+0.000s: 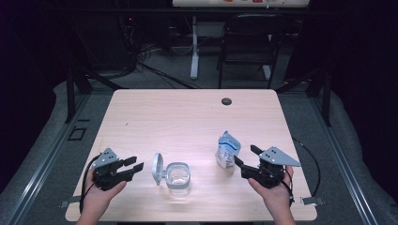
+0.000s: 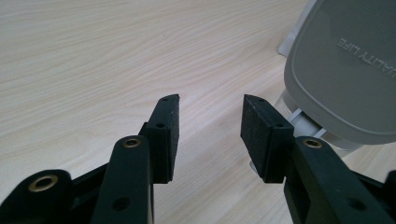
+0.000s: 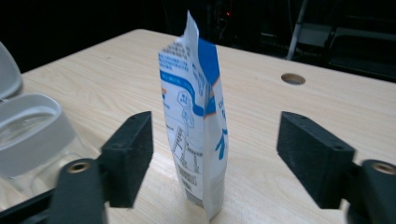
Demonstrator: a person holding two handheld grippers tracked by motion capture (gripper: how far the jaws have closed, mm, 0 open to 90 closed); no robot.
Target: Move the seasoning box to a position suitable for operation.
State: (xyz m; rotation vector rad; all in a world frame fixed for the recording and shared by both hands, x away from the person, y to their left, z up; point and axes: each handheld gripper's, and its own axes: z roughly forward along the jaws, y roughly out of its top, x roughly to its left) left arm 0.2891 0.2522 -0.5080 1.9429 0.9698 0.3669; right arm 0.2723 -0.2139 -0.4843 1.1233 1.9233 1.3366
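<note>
A blue-and-white paper pouch [image 3: 196, 121] is framed upright between the spread jaws of the right gripper [image 3: 215, 158], untouched; the left gripper [image 2: 210, 135] is held apart beside a clear grey-lidded jar [image 1: 177, 176].

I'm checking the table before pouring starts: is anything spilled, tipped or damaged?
Nothing stands out. The blue-and-white pouch stands upright with its top torn open, the clear jar is upright with its hinged lid flipped open, and no spill shows.
</note>
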